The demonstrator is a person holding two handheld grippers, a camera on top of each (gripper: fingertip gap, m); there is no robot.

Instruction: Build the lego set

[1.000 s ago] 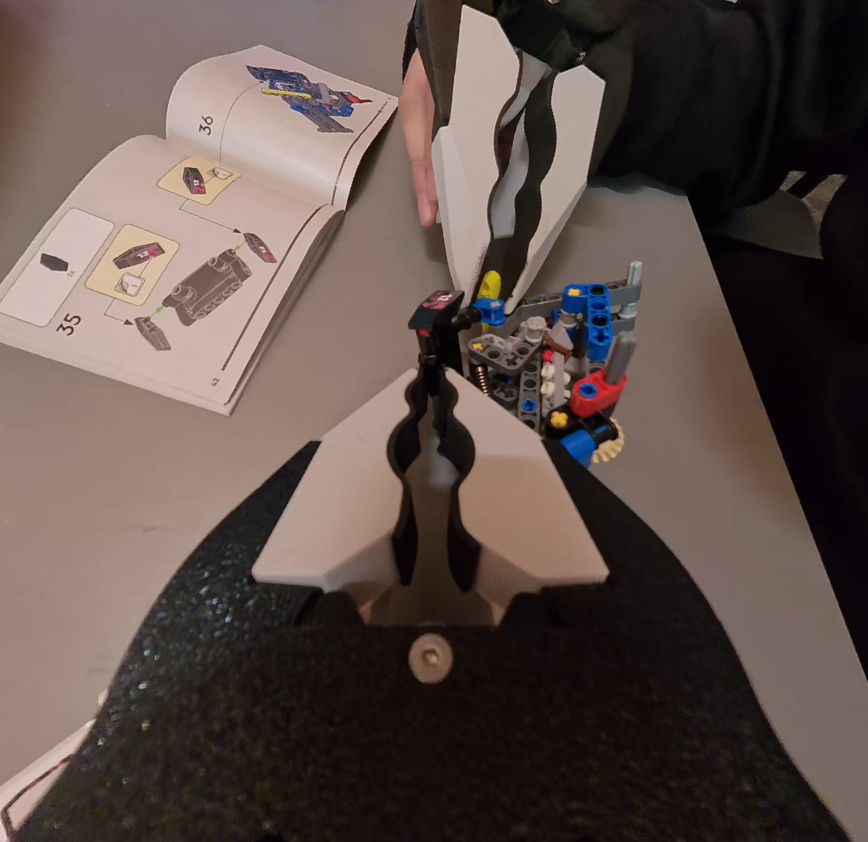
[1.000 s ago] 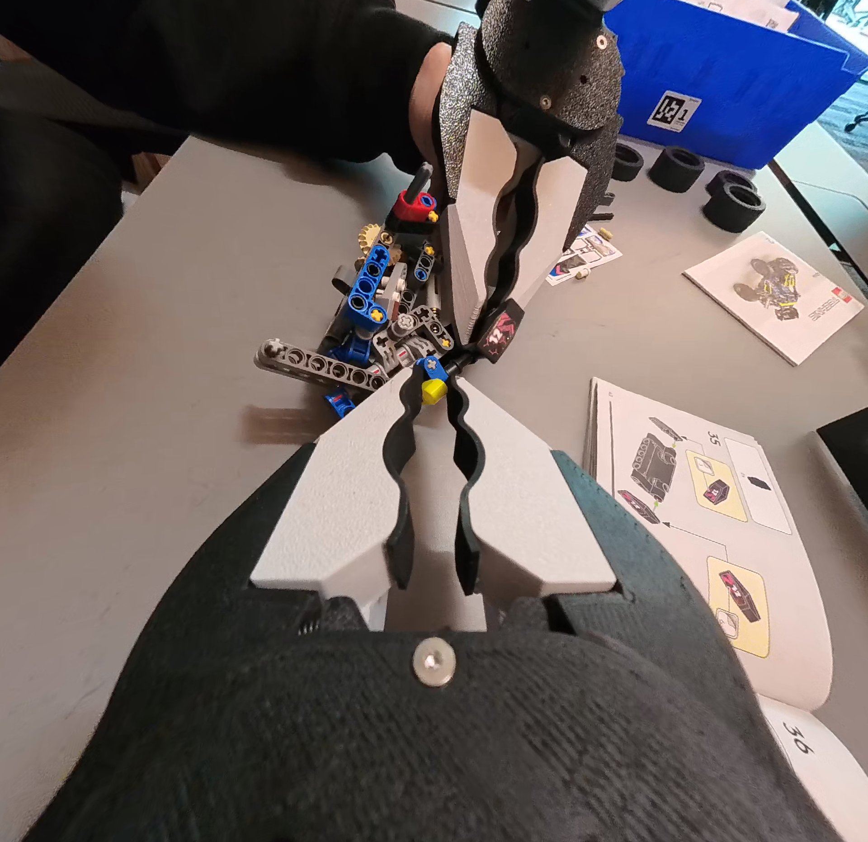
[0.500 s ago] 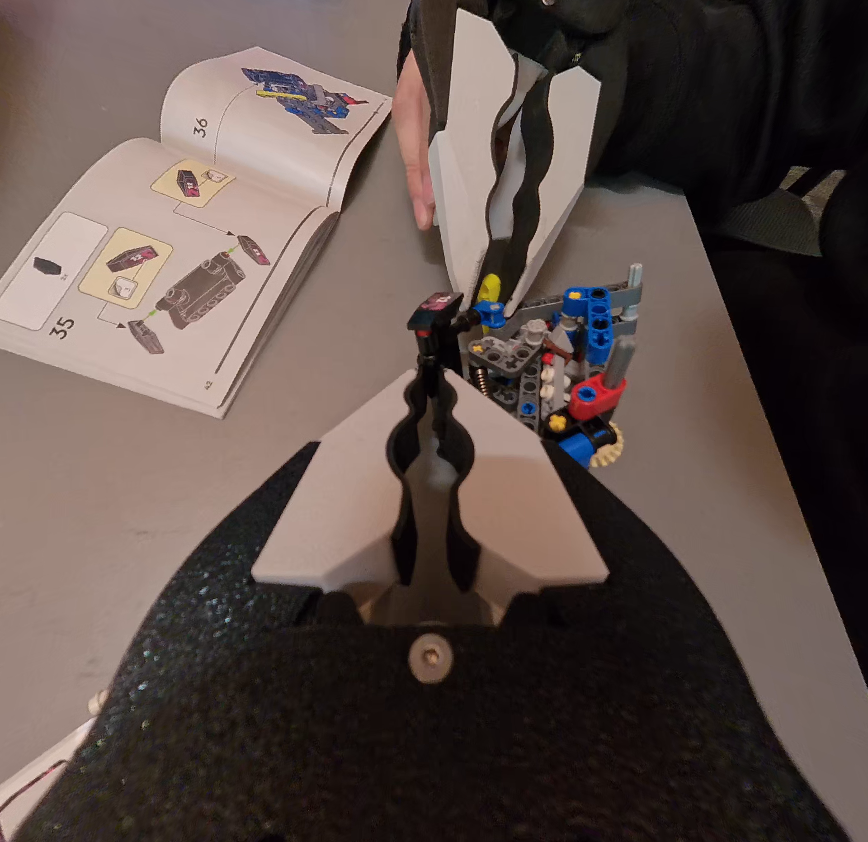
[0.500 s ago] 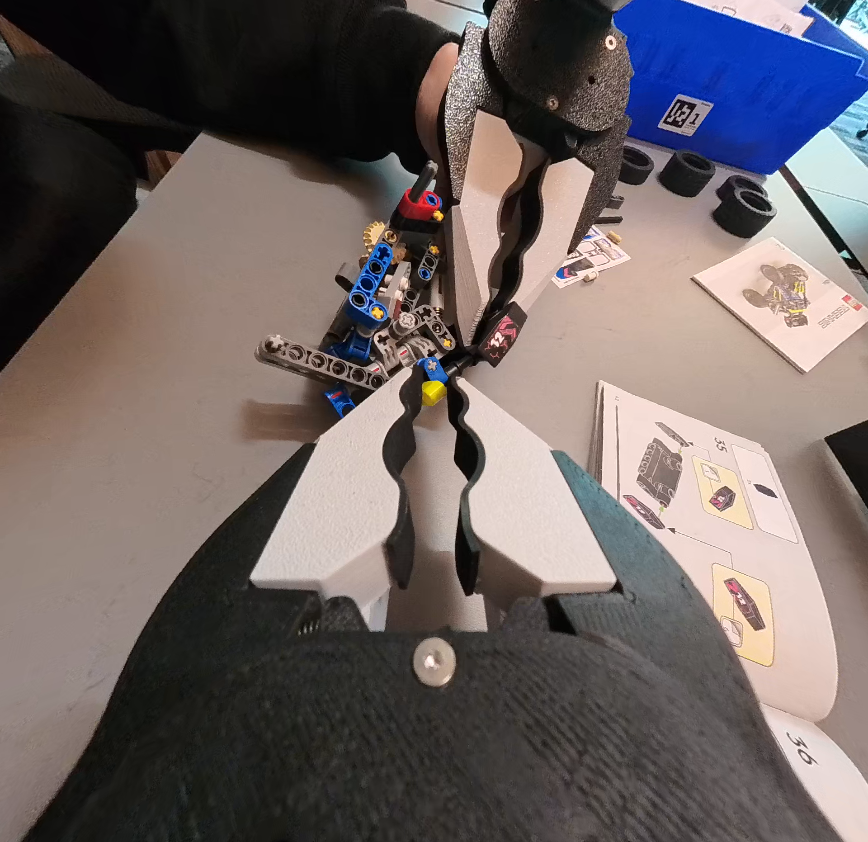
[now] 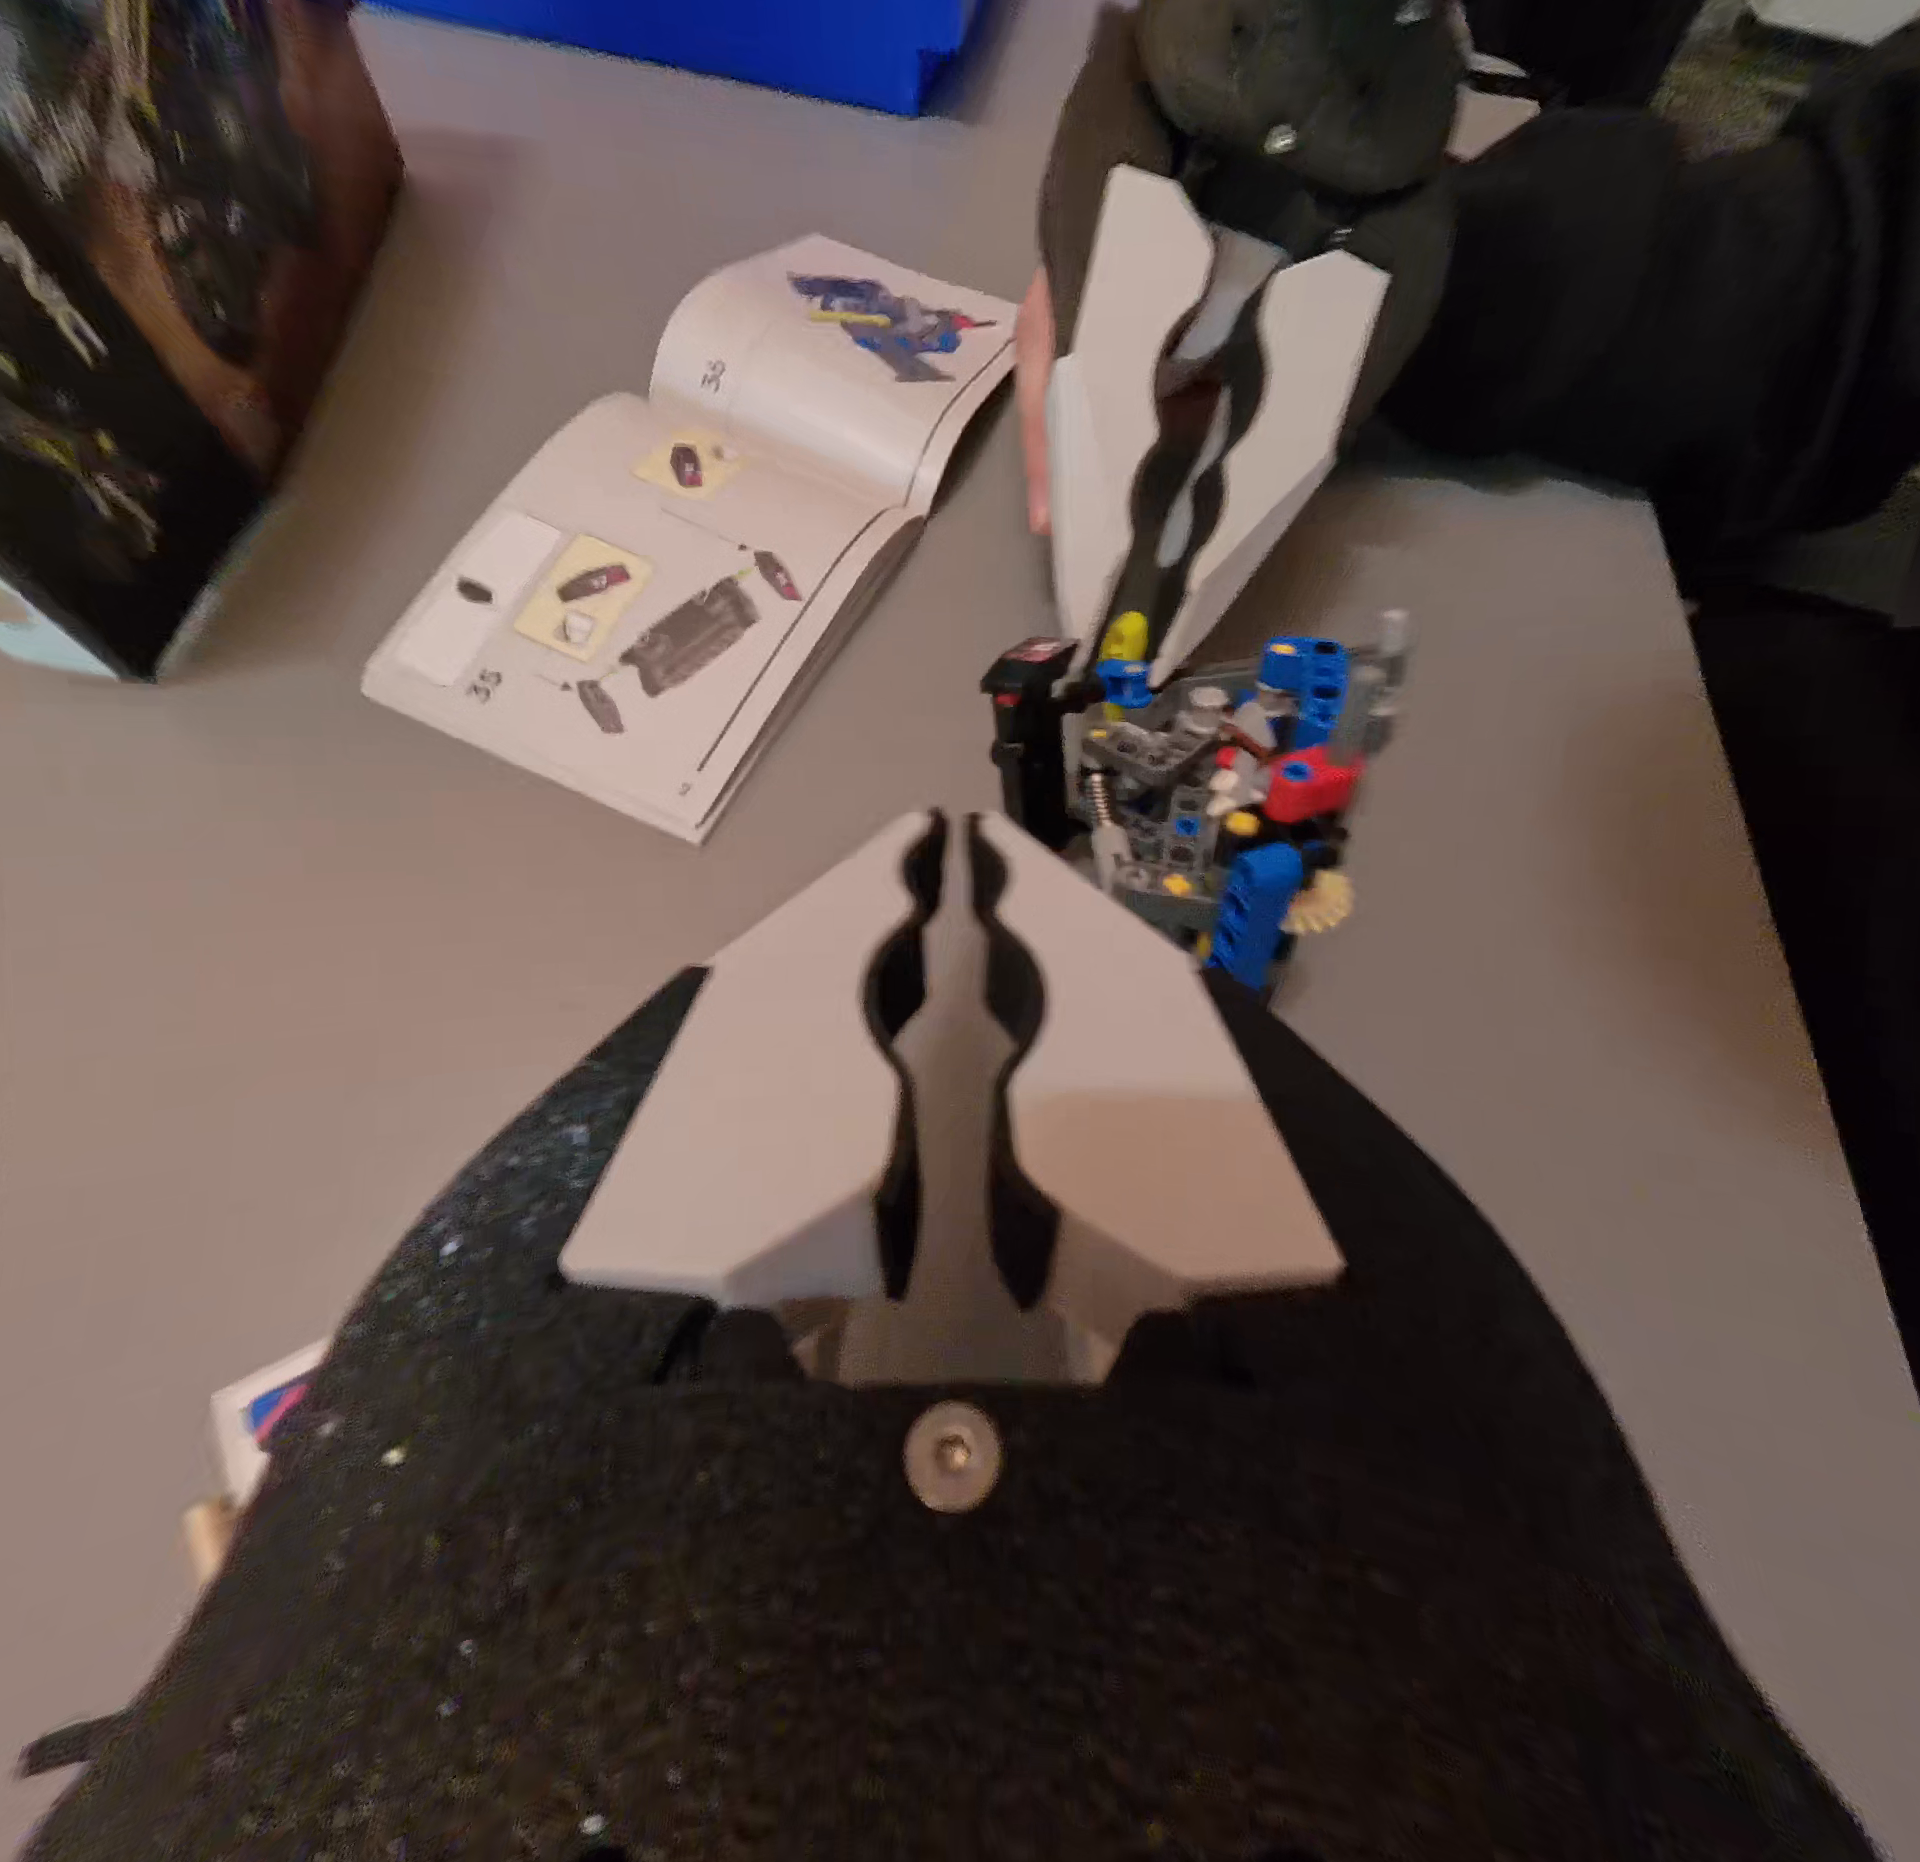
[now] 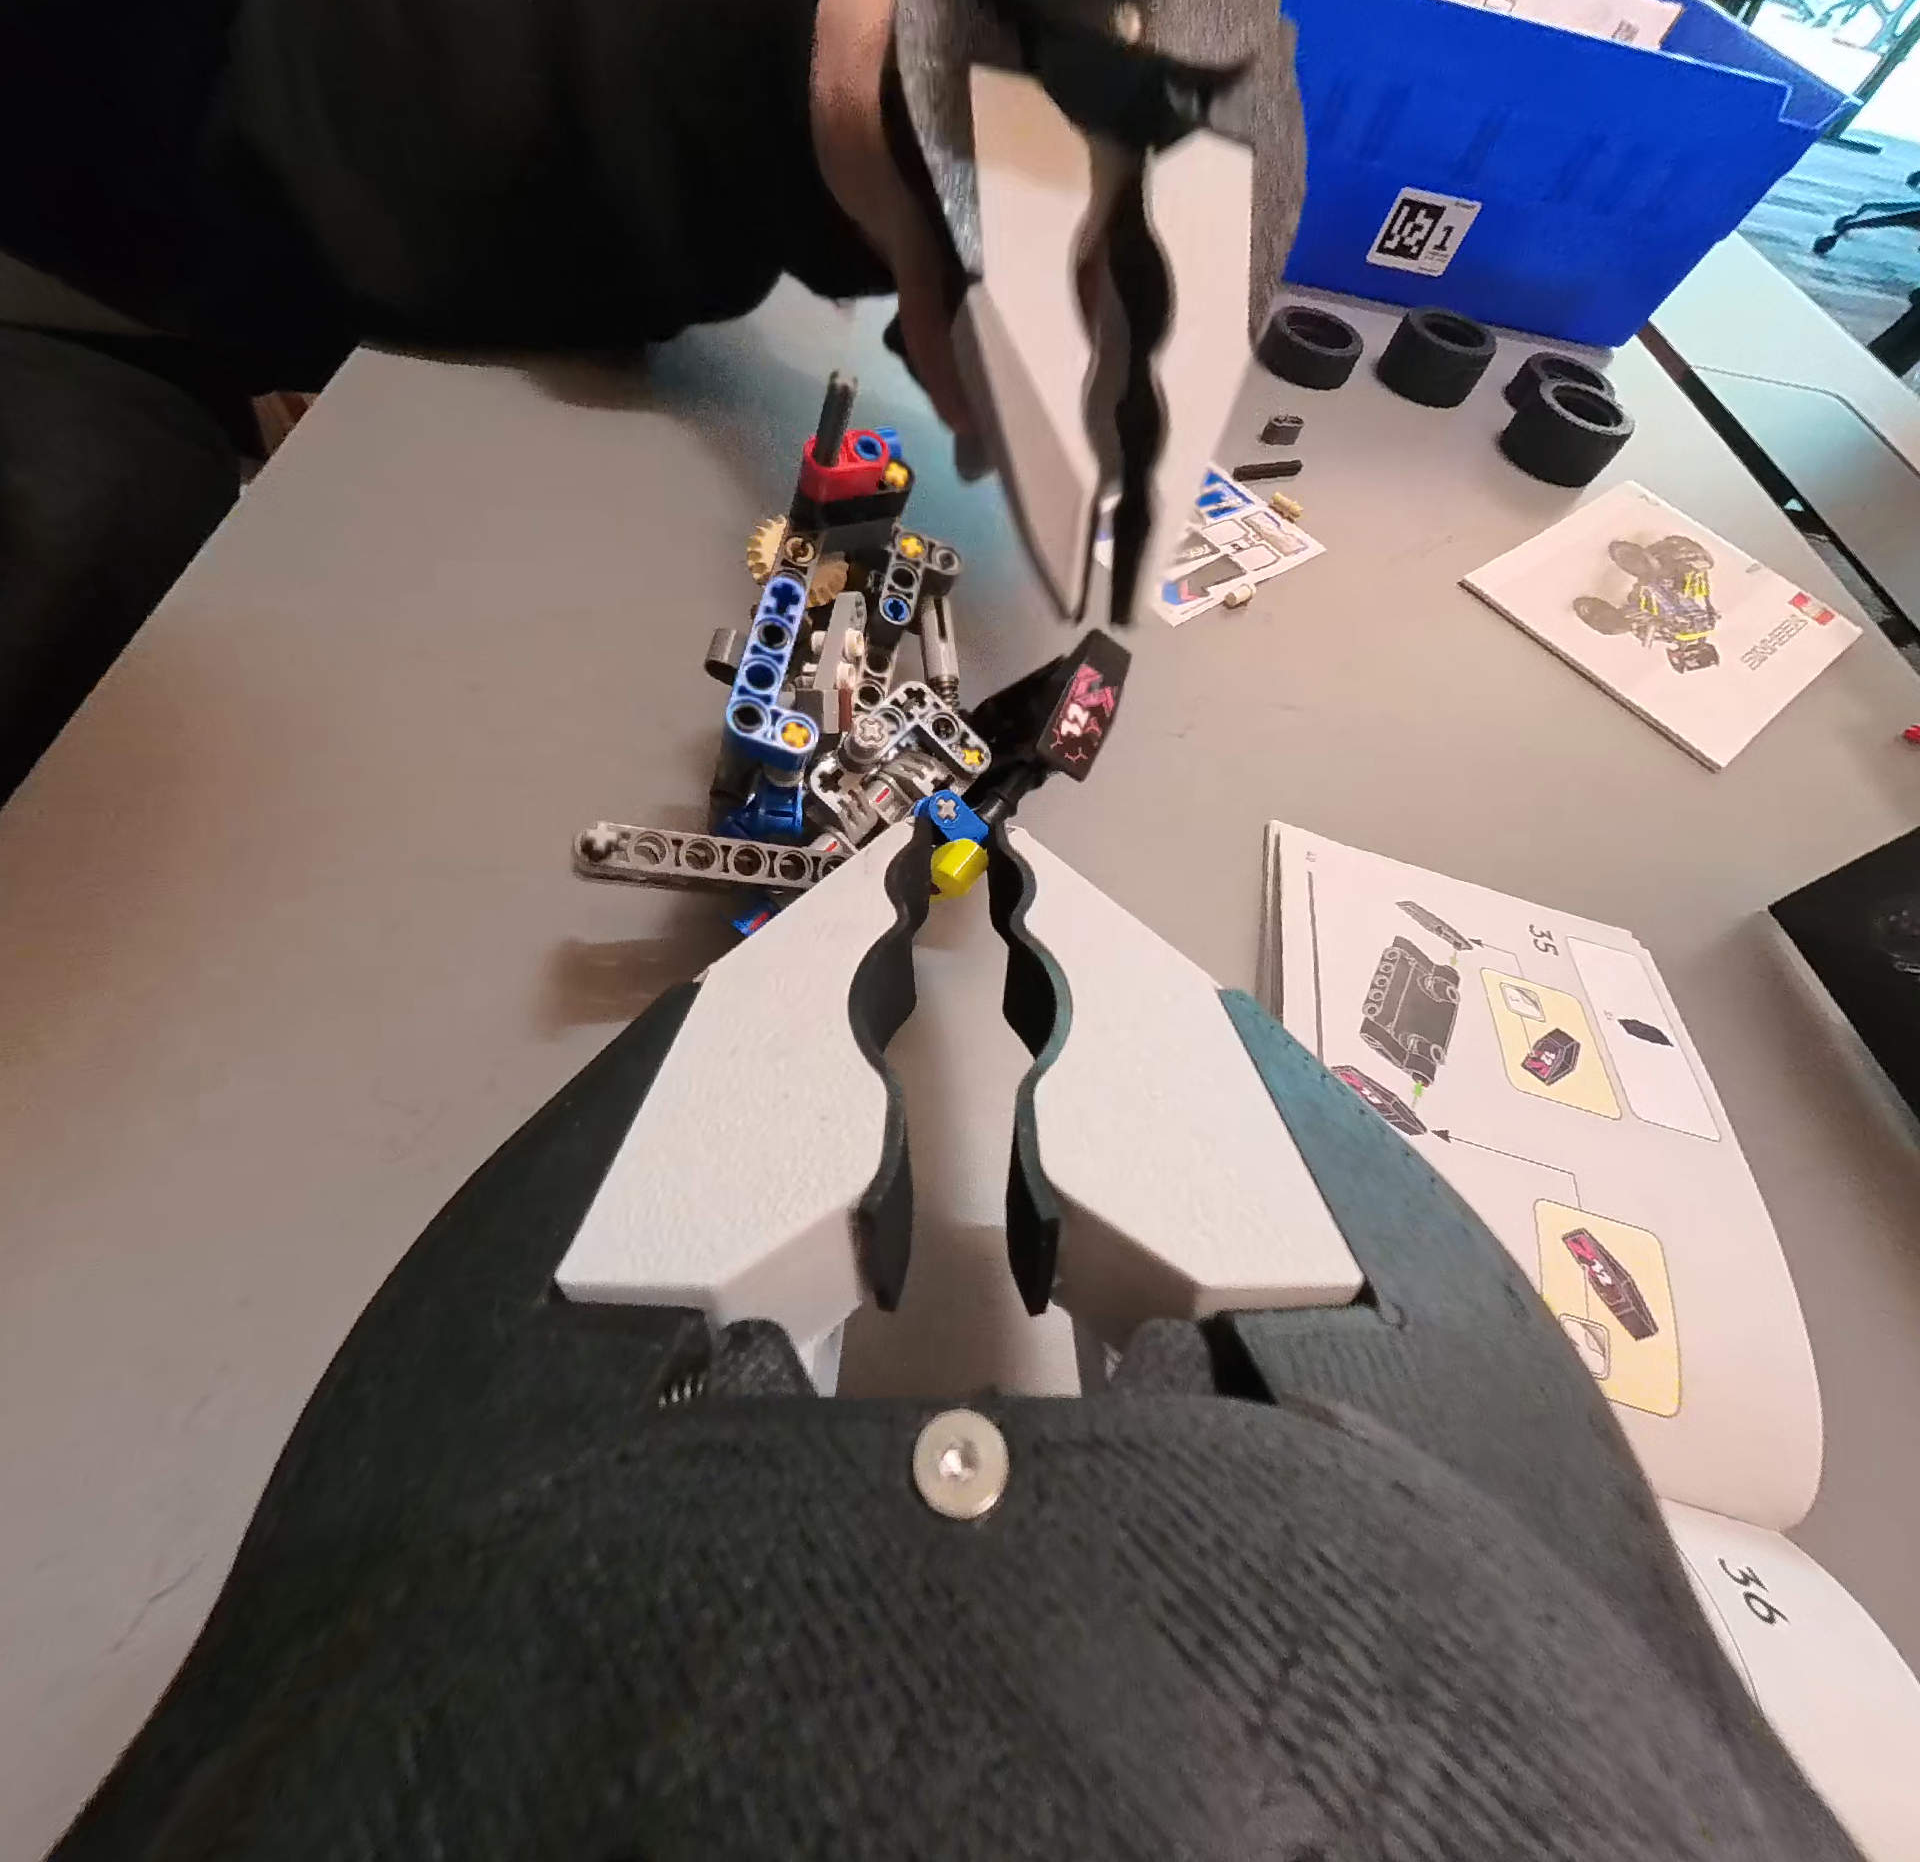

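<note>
On the grey desk [image 6: 312, 877], near its edge by the person: a half-built brick model [image 6: 831, 690] of grey, blue, red and black beams, resting on the surface.
Right claw [image 6: 958, 856]: narrow, its dark pads pressed on a small yellow peg [image 6: 954, 867] that sticks out of the model beside a blue connector [image 6: 951, 815]; the left wrist view shows the same grip from the far side, yellow peg [image 5: 1122, 636] between the white fingertips.
Left claw [image 5: 956, 825]: lifted clear of the model, nothing between its fingers; the tips look almost together with a thin slit of desk showing, though the blur makes that hard to judge.
Black sloped piece [image 6: 1086, 706]: pink-marked, fixed on the model's end, just below the left claw's tips as the right wrist view shows them.
Open instruction booklet [image 5: 675, 565]: flat on the desk, beside the model.
Farther back: four black tyres [image 6: 1439, 352] before a blue bin [image 6: 1538, 139], a sticker sheet [image 6: 1216, 545], a closed booklet [image 6: 1662, 623].
Dark printed box [image 5: 135, 285]: at the desk's far left.
</note>
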